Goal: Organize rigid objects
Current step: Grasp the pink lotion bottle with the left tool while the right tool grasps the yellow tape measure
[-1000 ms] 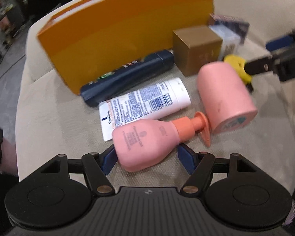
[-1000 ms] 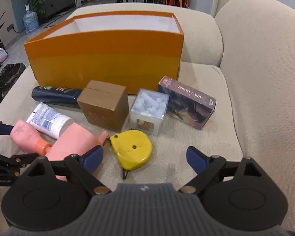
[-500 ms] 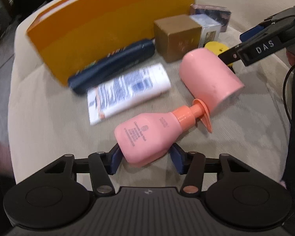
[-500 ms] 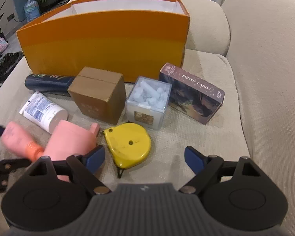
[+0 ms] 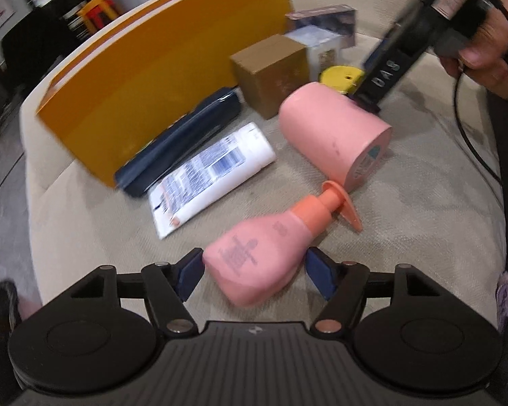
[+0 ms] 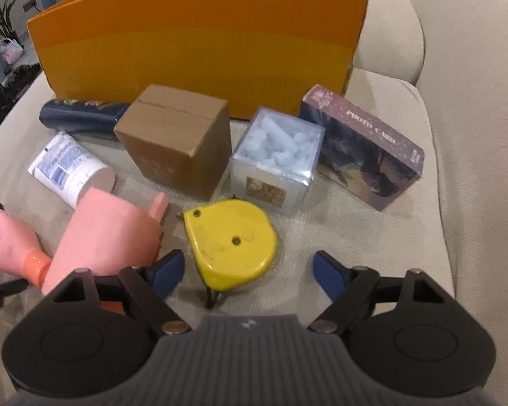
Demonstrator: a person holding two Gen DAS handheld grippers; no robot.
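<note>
Sofa seat cushion (image 6: 372, 237): all items rest on it.
- Open box (image 6: 199, 34): rearmost, standing across the cushion.
- Dark bottle (image 6: 81, 116): lying along the box's front wall, far left.
- Cardboard cube (image 6: 176, 142): before the box, right of the dark bottle.
- Clear cube (image 6: 276, 160): just right of the cardboard cube.
- Photo card box (image 6: 365, 149): right of the clear cube, angled.
- Lotion tube (image 6: 67, 167): lying before the dark bottle, left of the cardboard cube.
- Cup (image 6: 108, 237): on its side, before the tube.
- Tape measure (image 6: 230, 243): flat, right of the cup, before both cubes.
- Pump bottle (image 5: 271, 243): lying nearest the left claw (image 5: 254, 272), its pump head beside the cup's base.
</note>
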